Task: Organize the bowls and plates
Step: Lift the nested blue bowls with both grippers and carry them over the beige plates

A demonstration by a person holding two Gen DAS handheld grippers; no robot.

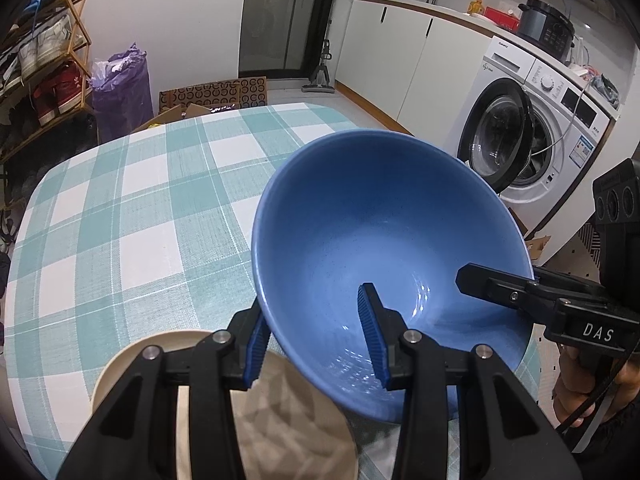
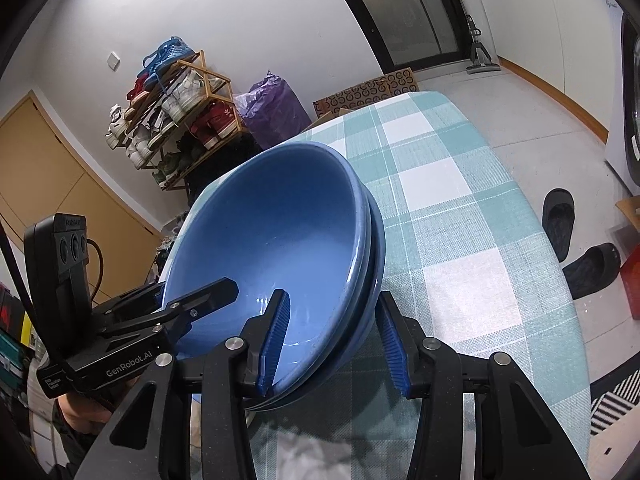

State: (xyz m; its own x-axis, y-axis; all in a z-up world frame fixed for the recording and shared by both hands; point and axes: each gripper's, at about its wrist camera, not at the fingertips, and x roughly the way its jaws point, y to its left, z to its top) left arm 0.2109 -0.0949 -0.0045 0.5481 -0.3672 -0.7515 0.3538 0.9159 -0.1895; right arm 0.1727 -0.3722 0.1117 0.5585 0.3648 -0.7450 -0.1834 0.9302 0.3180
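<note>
A stack of blue bowls (image 1: 360, 220) hangs tilted above the checked tablecloth (image 1: 120, 200), held from both sides. My left gripper (image 1: 312, 308) is shut on the near rim, one blue pad inside the top bowl and one outside the stack. My right gripper (image 1: 468, 276) clamps the rim from the right, and a hand shows behind it. In the right wrist view the bowls (image 2: 280, 232) show several nested rims. There my right gripper (image 2: 332, 296) straddles the wall and my left gripper (image 2: 192, 292) grips the far left rim. A beige plate (image 1: 120, 364) lies on the table under my left gripper.
A washing machine (image 1: 520, 140) with its door open stands to the right of the table (image 2: 460, 200). A shoe rack (image 2: 180, 112), a purple bag (image 2: 276, 108) and a cardboard box (image 1: 212, 96) stand beyond the far edge. Black slippers (image 2: 560, 220) lie on the floor.
</note>
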